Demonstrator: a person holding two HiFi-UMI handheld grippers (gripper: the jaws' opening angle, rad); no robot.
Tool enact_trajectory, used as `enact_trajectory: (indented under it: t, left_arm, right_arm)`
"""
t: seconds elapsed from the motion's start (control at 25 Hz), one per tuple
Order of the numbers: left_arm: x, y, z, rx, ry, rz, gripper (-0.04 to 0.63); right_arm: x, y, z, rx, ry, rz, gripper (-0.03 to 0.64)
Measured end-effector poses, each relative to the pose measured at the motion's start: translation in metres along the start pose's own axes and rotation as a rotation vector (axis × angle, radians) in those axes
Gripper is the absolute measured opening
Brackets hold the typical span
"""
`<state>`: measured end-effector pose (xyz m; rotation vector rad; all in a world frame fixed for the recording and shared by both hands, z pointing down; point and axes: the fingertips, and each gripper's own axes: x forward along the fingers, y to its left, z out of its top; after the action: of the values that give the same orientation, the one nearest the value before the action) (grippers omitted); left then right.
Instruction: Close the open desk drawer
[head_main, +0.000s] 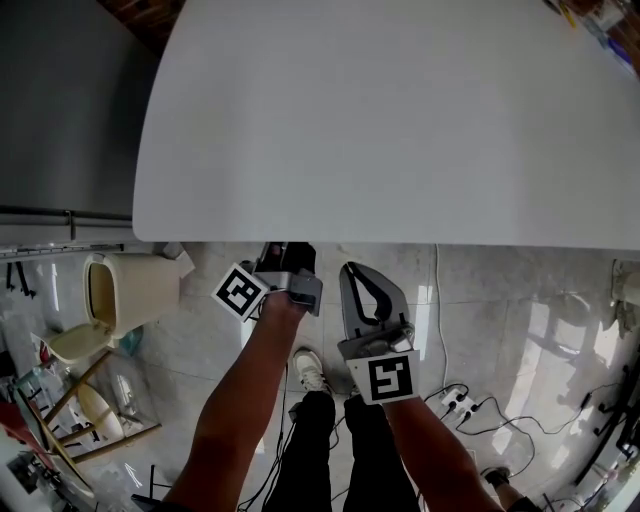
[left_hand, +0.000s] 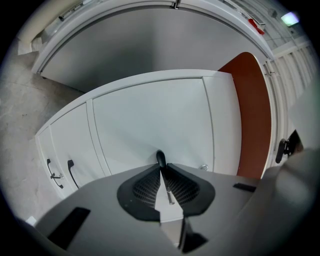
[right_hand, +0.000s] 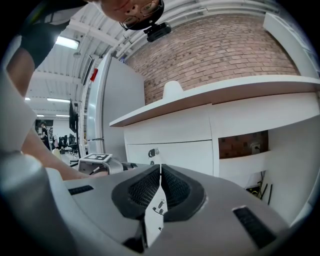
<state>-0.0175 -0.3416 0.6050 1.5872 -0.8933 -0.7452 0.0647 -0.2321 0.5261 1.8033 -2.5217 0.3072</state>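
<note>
Overhanging left gripper (left_hand: 161, 174), clamped on handle (left_hand: 160, 157): desktop (head_main: 400, 120); beige bin (head_main: 135, 290) nearby.

Head view looks steeply down on the white desk top (head_main: 400, 120) and the floor (head_main: 500, 300). Left gripper view faces white cabinet fronts (left_hand: 150, 125) at close range. Right gripper view looks level at the same desk (right_hand: 210, 125).

grey left gripper (left_hand: 161, 160), grey right gripper (right_hand: 160, 170), black-and-white marker cubes (head_main: 388, 378), black trousers (head_main: 320, 450), white shoe (head_main: 312, 372)
</note>
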Motion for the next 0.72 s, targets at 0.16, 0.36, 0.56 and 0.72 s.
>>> enact_trajectory:
  t: [0.16,0.36,0.56,0.72]
  left_arm:
    - [-0.001,0.004,-0.002,0.015,0.011,0.011,0.049]
    - [-0.006,-0.002,-0.004,0.029,0.013,0.01,0.054]
    - [-0.023,-0.003,-0.022,0.059,0.041,0.057,0.034]
    - [-0.056,-0.011,-0.046,0.139,0.107,0.092,0.008]
  right_arm:
    - [-0.005,0.0,0.001,0.004,0.001,-0.006,0.029]
    - [-0.02,-0.002,0.003,-0.002,0.009,-0.014,0.029]
    - [-0.034,-0.003,0.013,-0.012,-0.011,-0.015,0.029]
    - [-0.048,0.001,0.017,-0.029,-0.01,-0.006,0.029]
